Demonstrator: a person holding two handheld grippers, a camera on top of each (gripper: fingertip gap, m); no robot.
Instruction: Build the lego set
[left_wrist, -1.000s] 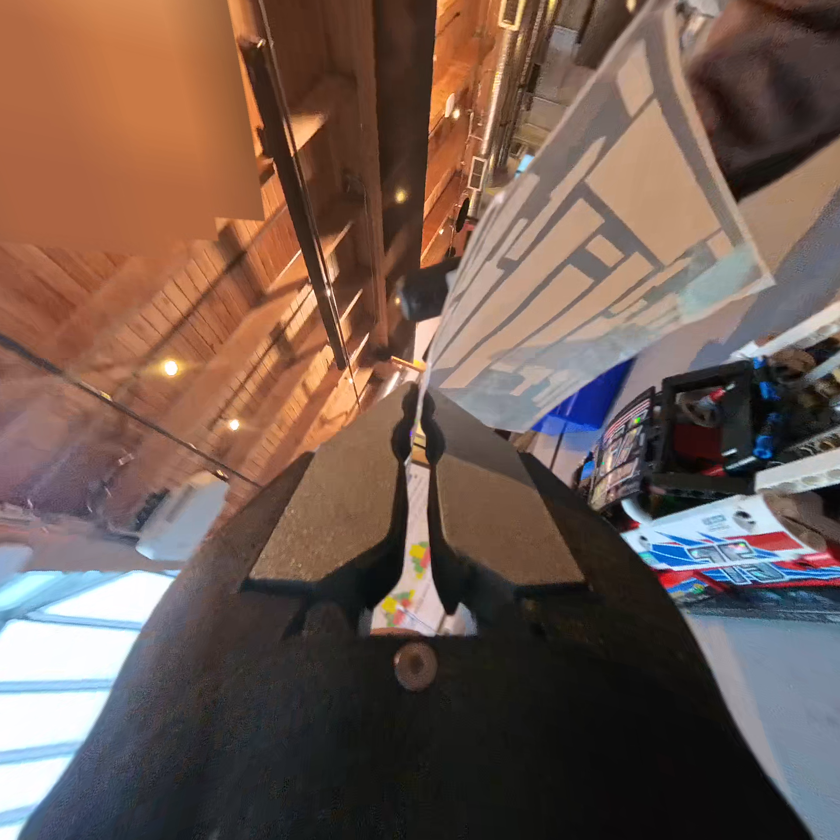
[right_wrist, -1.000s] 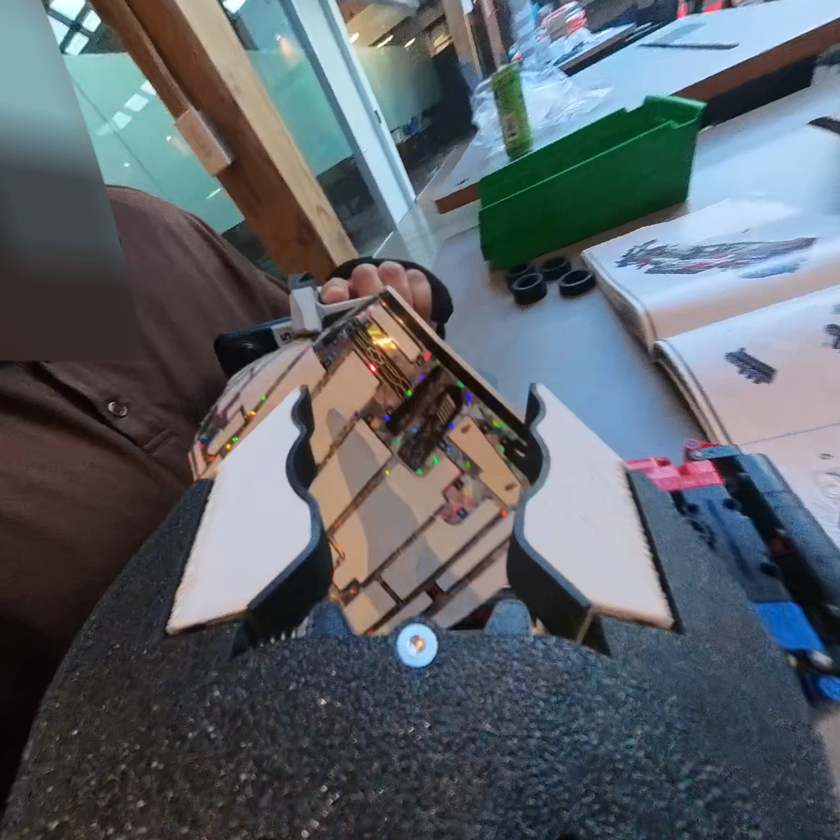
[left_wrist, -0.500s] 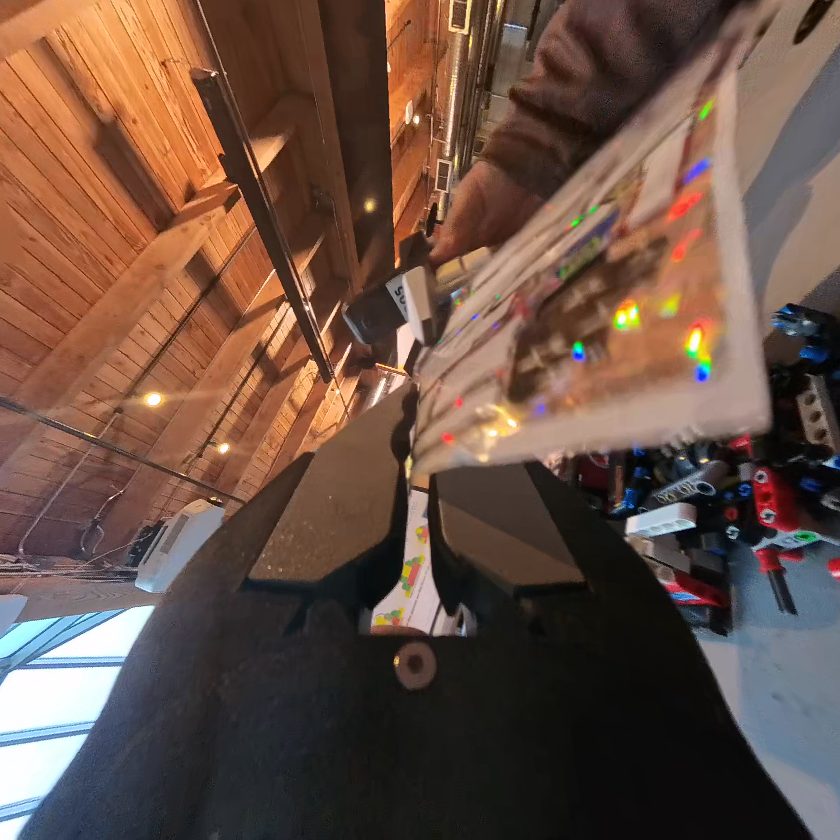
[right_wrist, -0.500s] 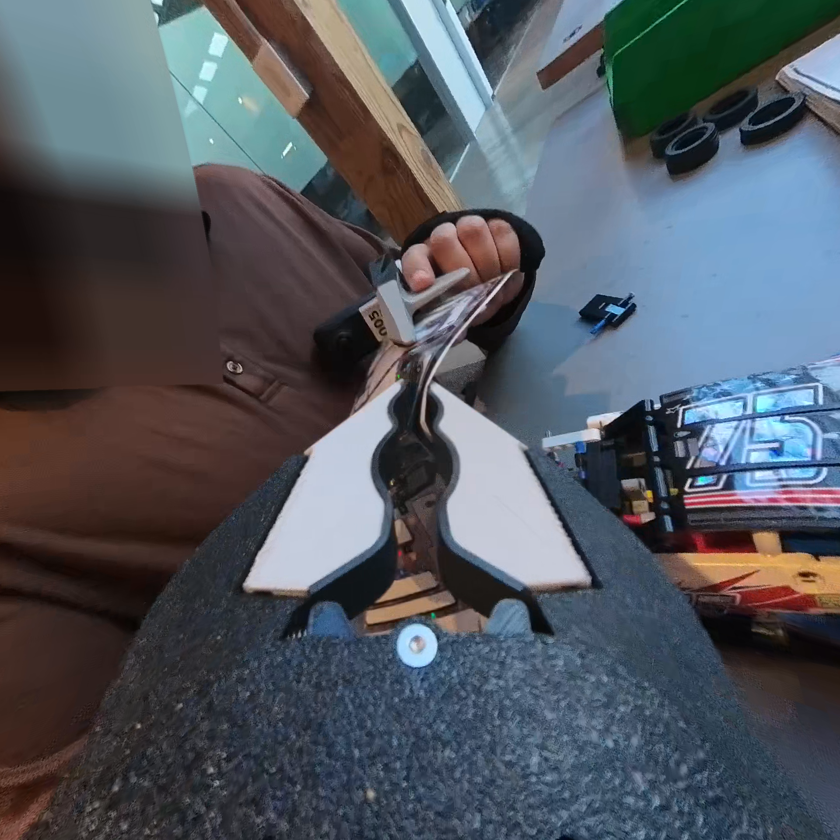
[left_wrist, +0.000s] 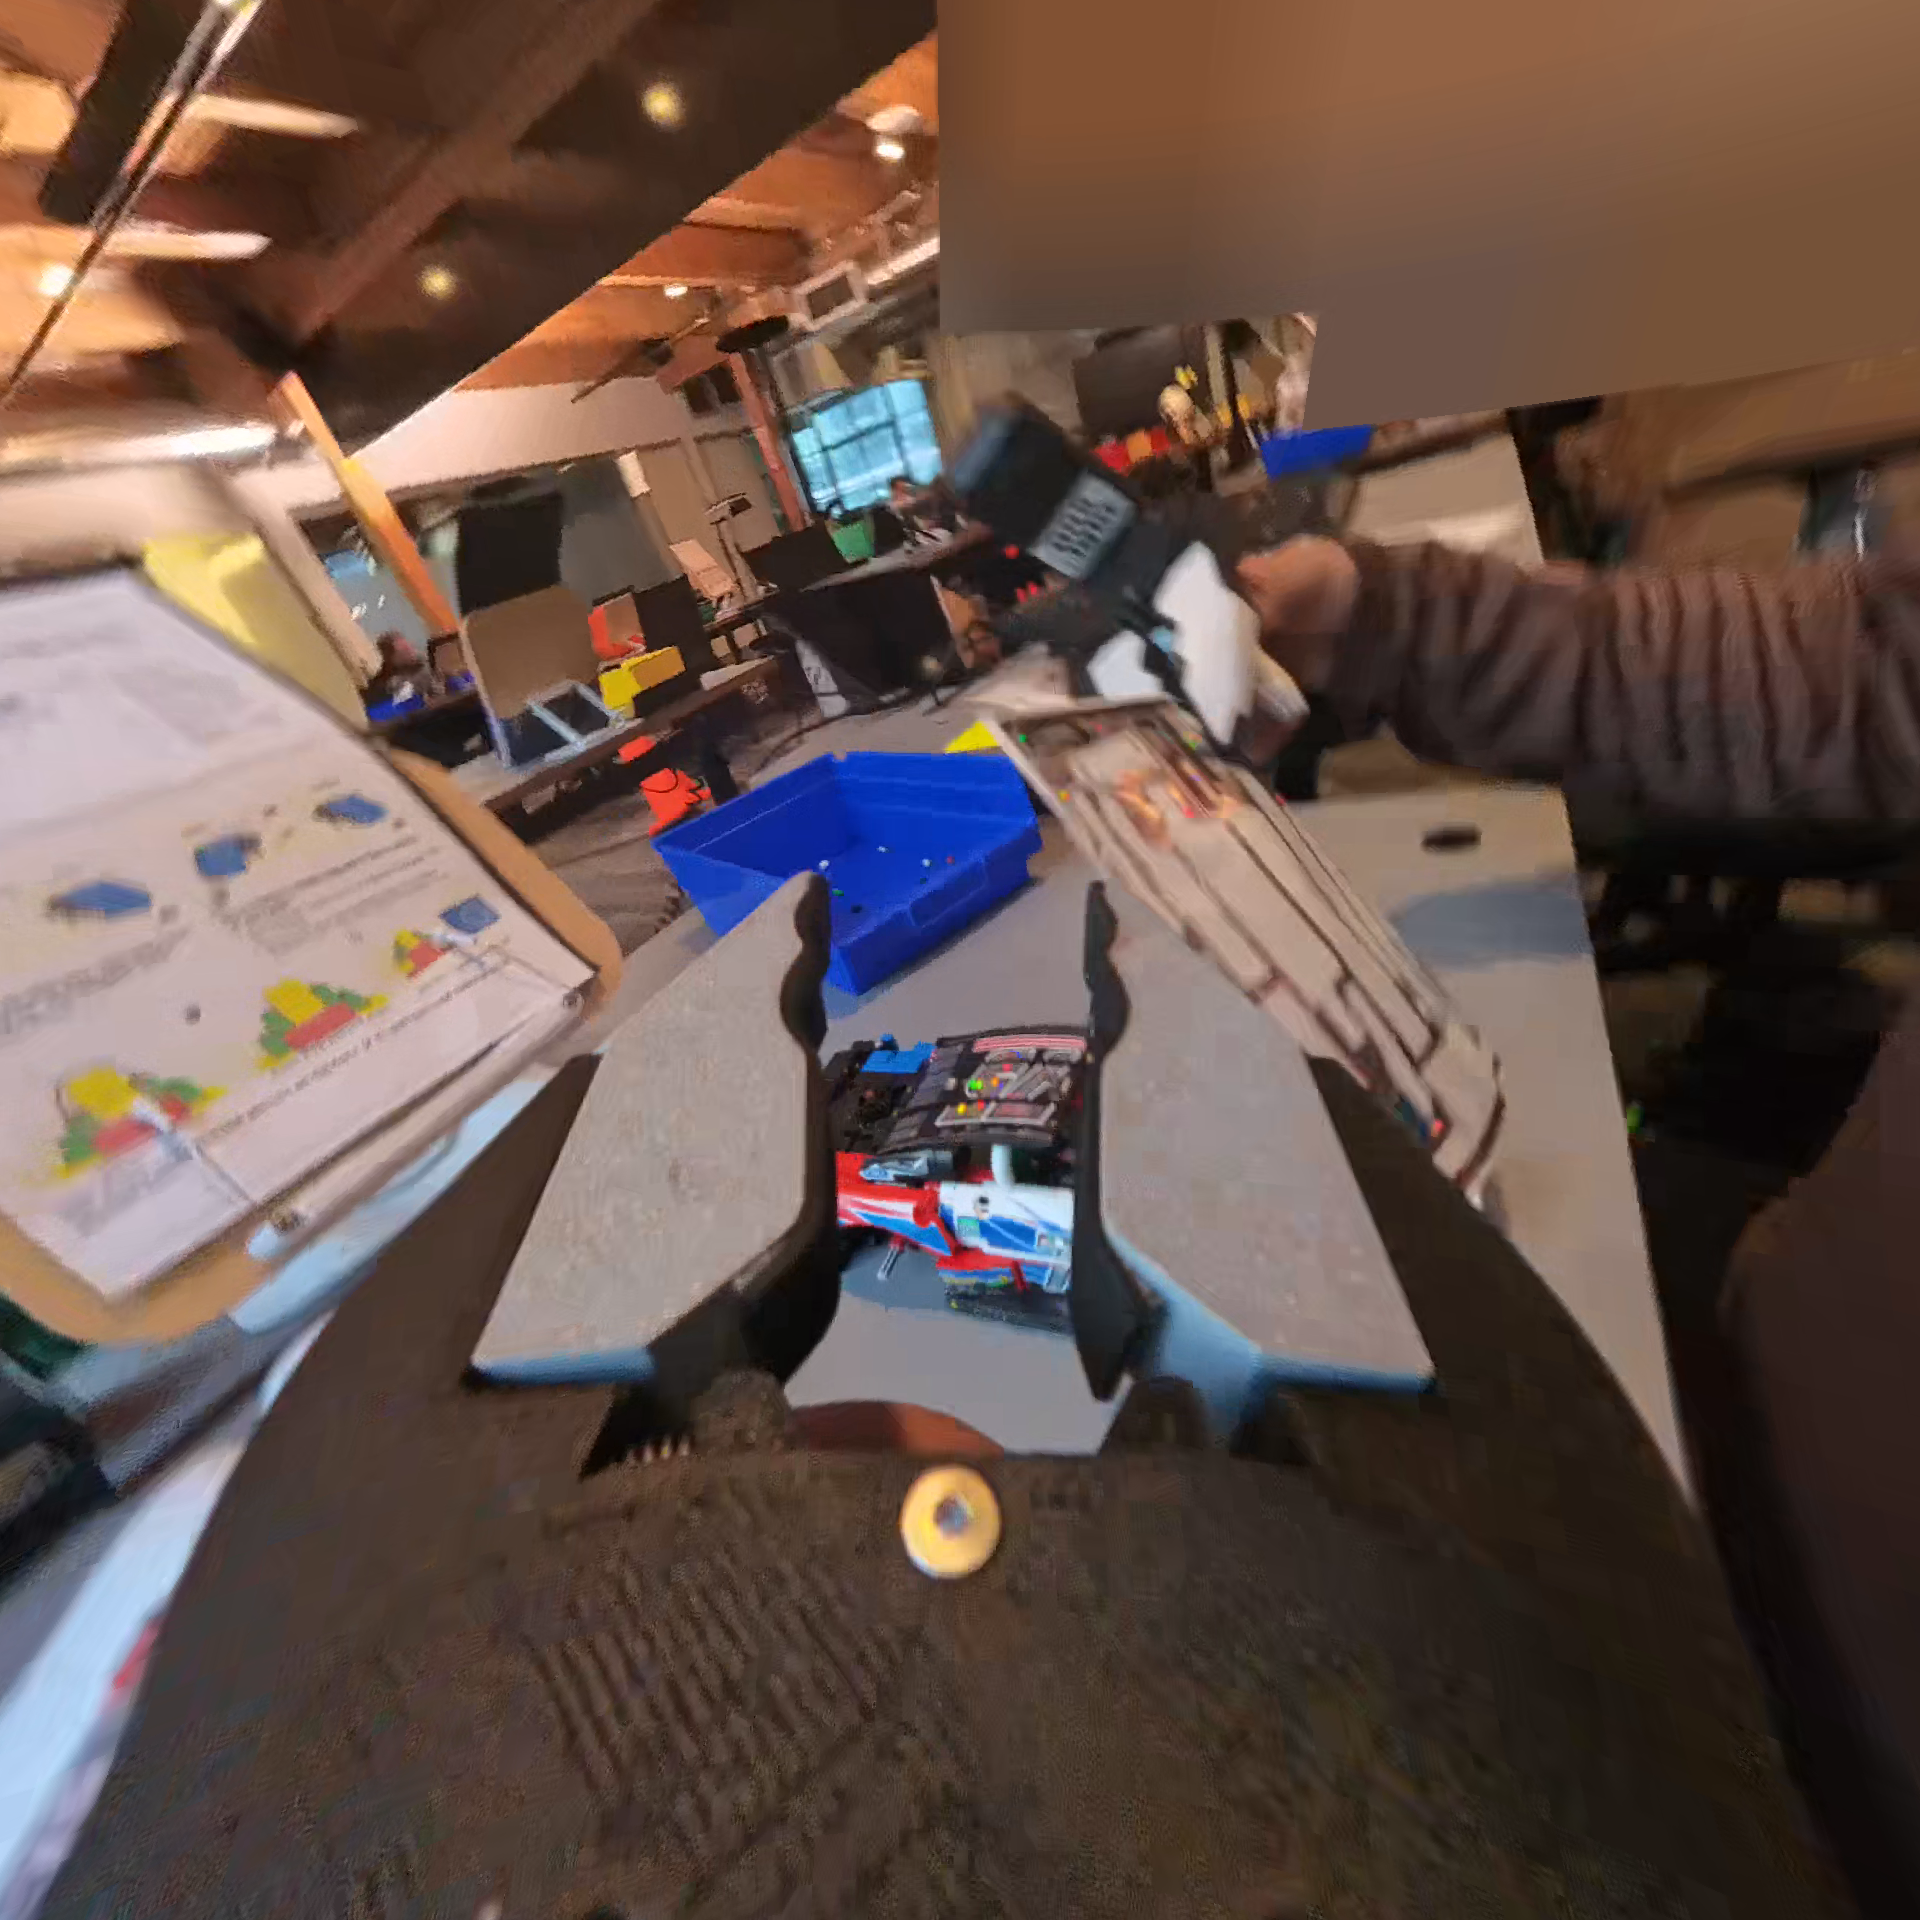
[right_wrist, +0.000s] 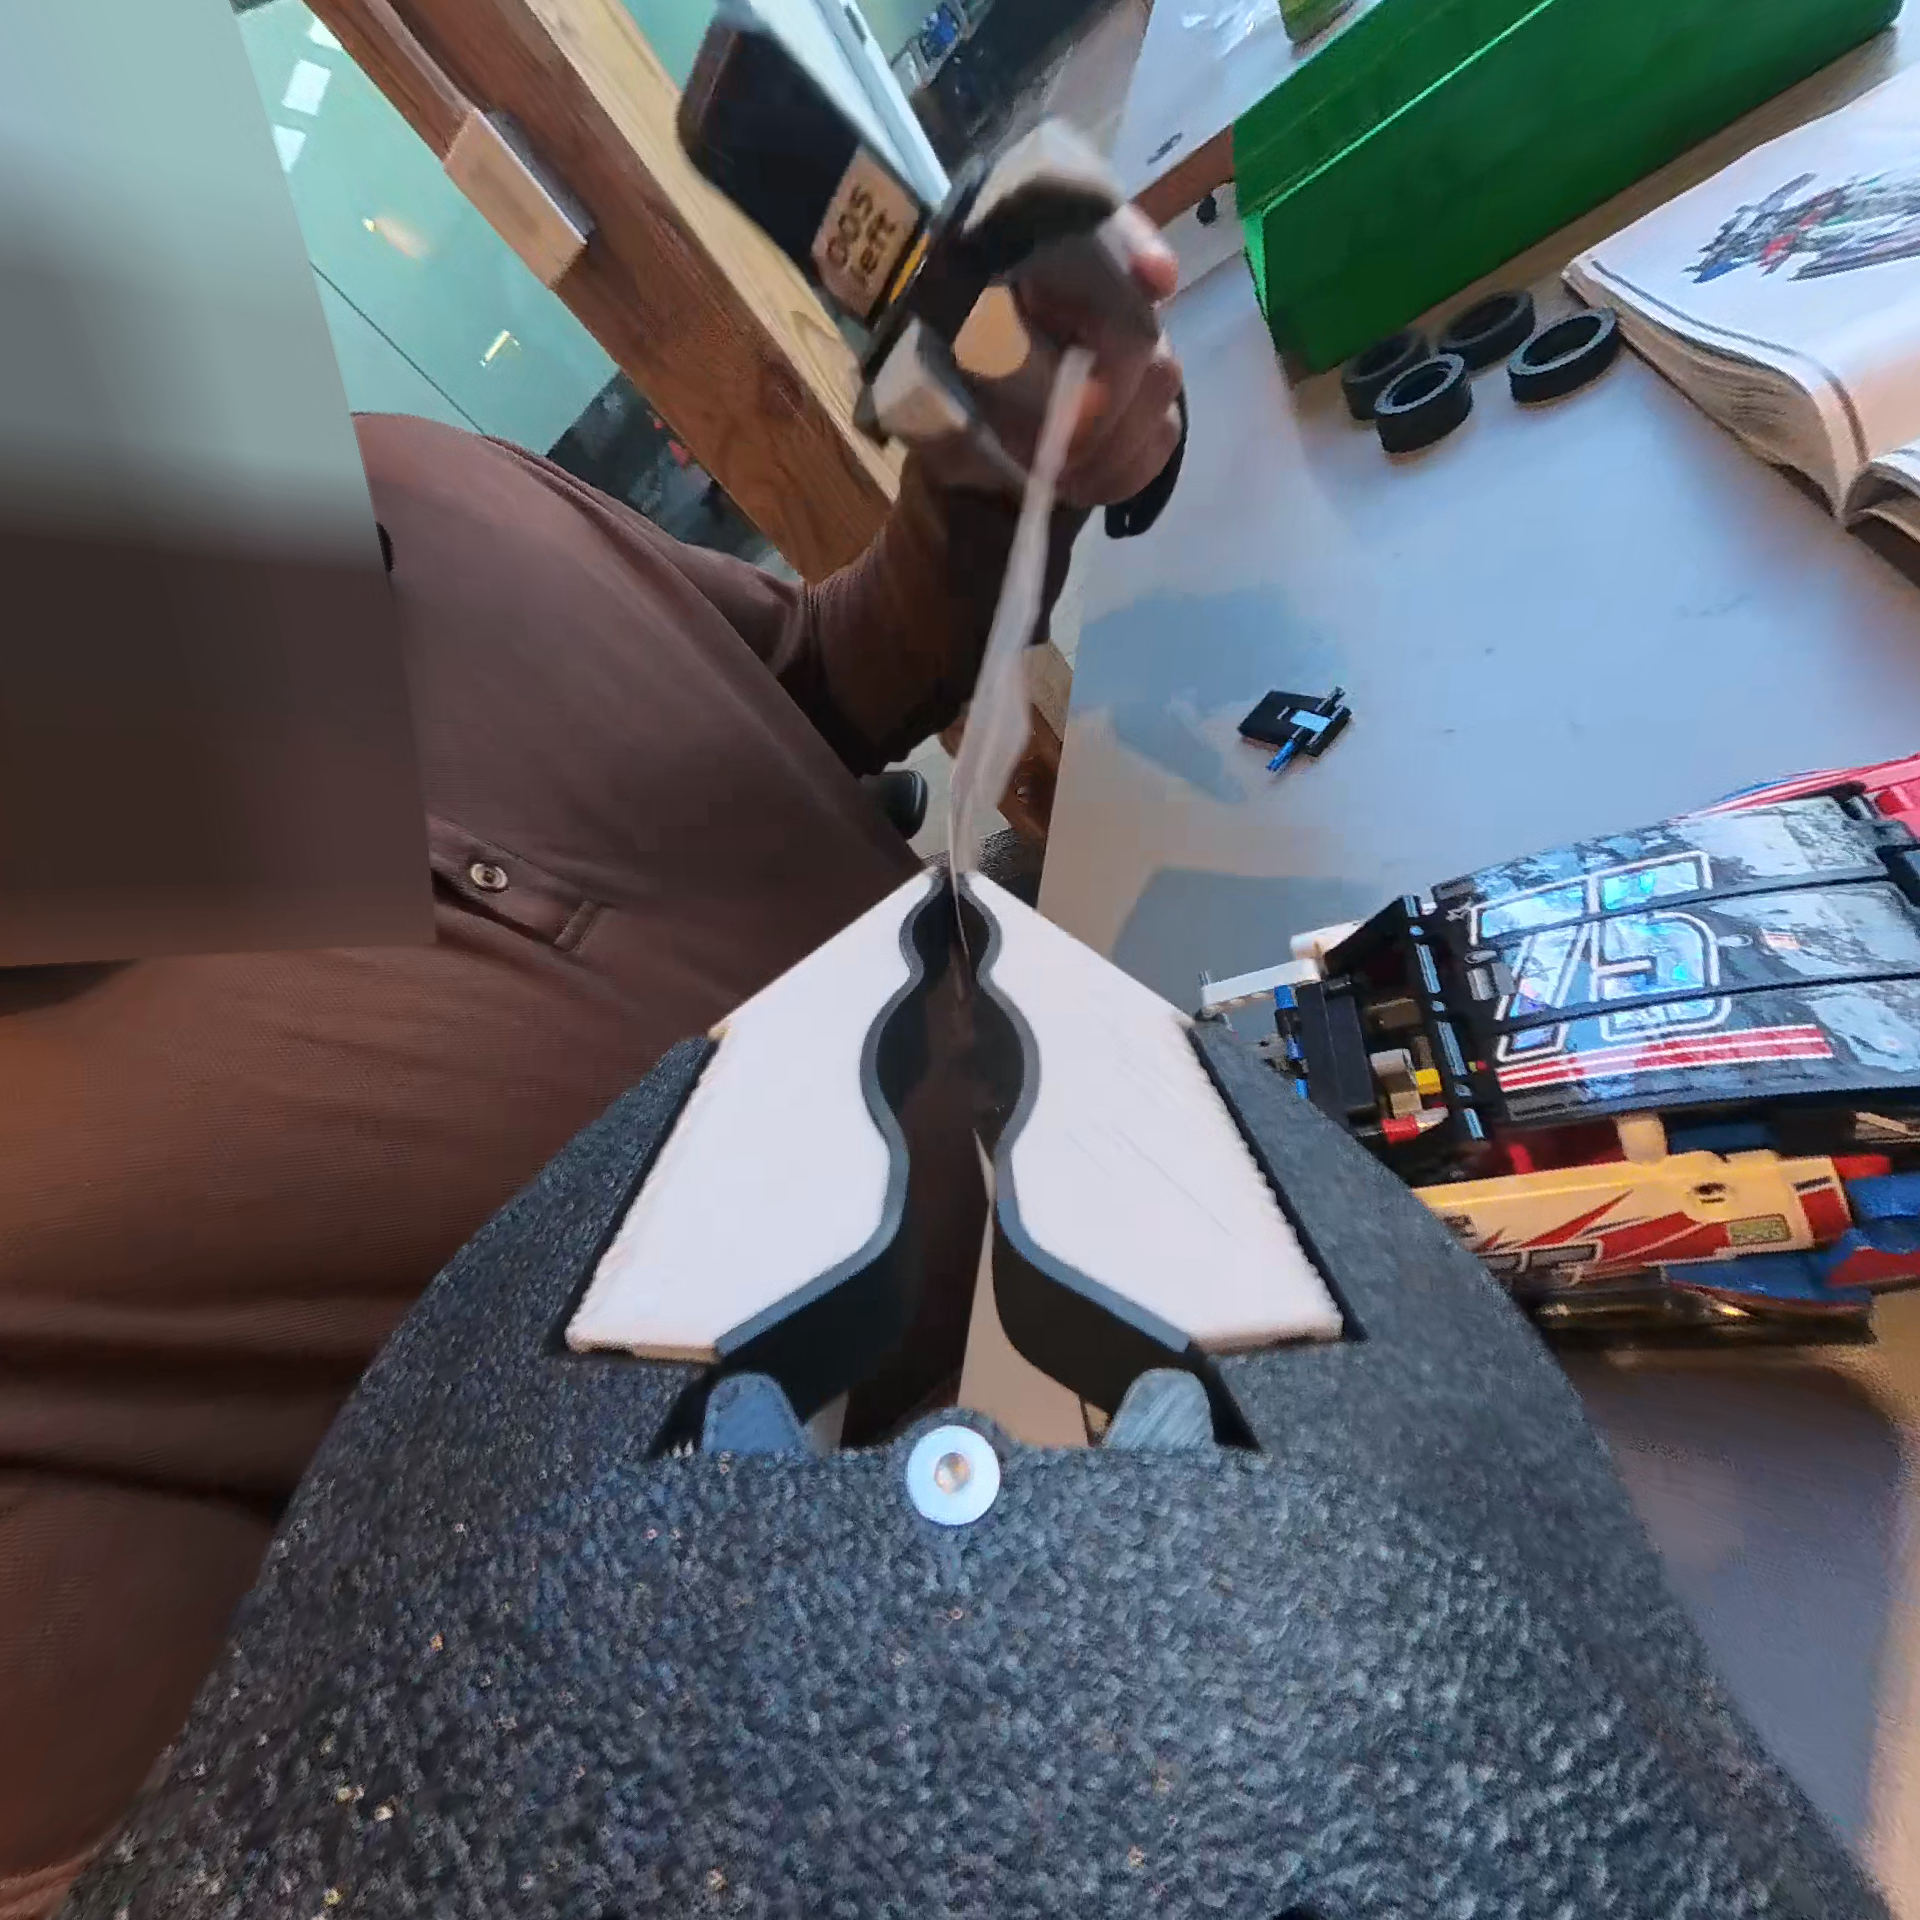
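Note:
My right gripper (right_wrist: 956, 883) is shut on the edge of a shiny sticker sheet (right_wrist: 1013, 623), which I see edge-on rising toward the hand holding the left gripper (right_wrist: 935, 343). In the left wrist view the sheet (left_wrist: 1247, 914) hangs to the right of my left gripper (left_wrist: 951, 904), which is open and empty. The right gripper (left_wrist: 1174, 644) holds the sheet's far end. The partly built Lego race car (left_wrist: 966, 1143), black, red, white and blue, sits on the grey table (left_wrist: 1507, 935) beyond the left fingers. It also lies right of my right gripper (right_wrist: 1662, 1091).
A blue bin (left_wrist: 883, 842) stands behind the car. A board with printed building steps (left_wrist: 208, 935) leans at the left. A green bin (right_wrist: 1507, 156), several black tyres (right_wrist: 1455, 364), an open instruction book (right_wrist: 1766, 291) and a small black-and-blue piece (right_wrist: 1294, 717) are on the table. My right fingertips sit around 15 cm from my left ones. Between my right fingertips and the partly built Lego race car (left_wrist: 966, 1143) there is roughly 15 cm.
My left gripper has let go of the sticker sheet, opened, and swung down from the ceiling toward the car. My right gripper closed on the sheet and holds it alone.

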